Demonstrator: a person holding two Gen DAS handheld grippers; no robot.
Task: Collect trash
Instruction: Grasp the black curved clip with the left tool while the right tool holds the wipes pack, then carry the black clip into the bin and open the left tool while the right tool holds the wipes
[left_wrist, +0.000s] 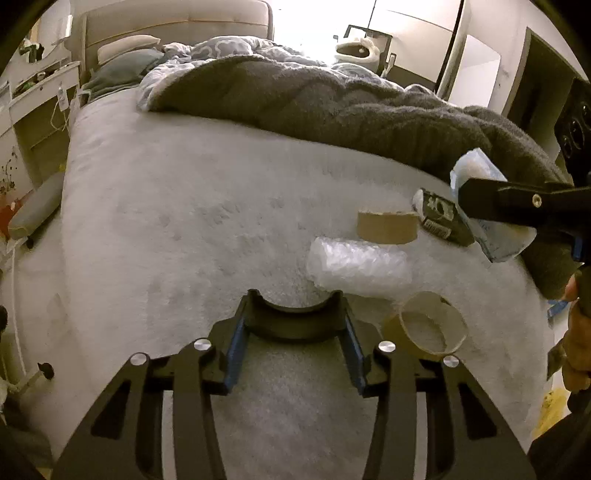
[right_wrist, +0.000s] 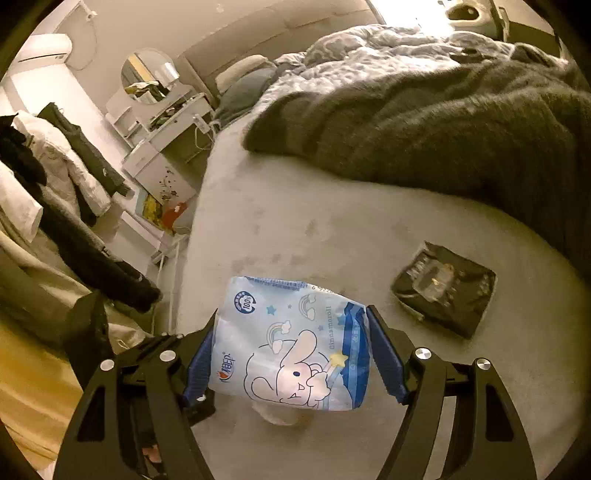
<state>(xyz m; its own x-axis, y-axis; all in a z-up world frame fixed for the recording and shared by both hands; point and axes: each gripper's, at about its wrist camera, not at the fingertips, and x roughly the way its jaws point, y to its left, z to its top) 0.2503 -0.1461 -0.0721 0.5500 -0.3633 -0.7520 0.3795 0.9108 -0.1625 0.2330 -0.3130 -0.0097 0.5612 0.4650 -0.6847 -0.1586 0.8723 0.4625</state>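
Right gripper (right_wrist: 291, 354) fingers (right_wrist: 386, 354) are closed onto a blue cartoon-print tissue pack (right_wrist: 291, 343), pinched by its sides and lifted clear of the bed (right_wrist: 295, 229), probably so it can be carried off as trash. Left gripper (left_wrist: 295, 343) fingers (left_wrist: 233, 347) clamp a dark tape roll (left_wrist: 295, 317), its ring spanning the gap, held just above the bed.

Remaining trash lies grouped near the bed's right edge: a black wrapper (right_wrist: 445, 288), a torn cardboard strip (left_wrist: 387, 228), a wad of bubble wrap (left_wrist: 358, 267), and an empty cardboard tape core (left_wrist: 430, 325) beside the left fingers. The grey blanket (left_wrist: 369, 107) is bunched behind them.

No bin or bag is visible in either view. The tape core holds nothing.
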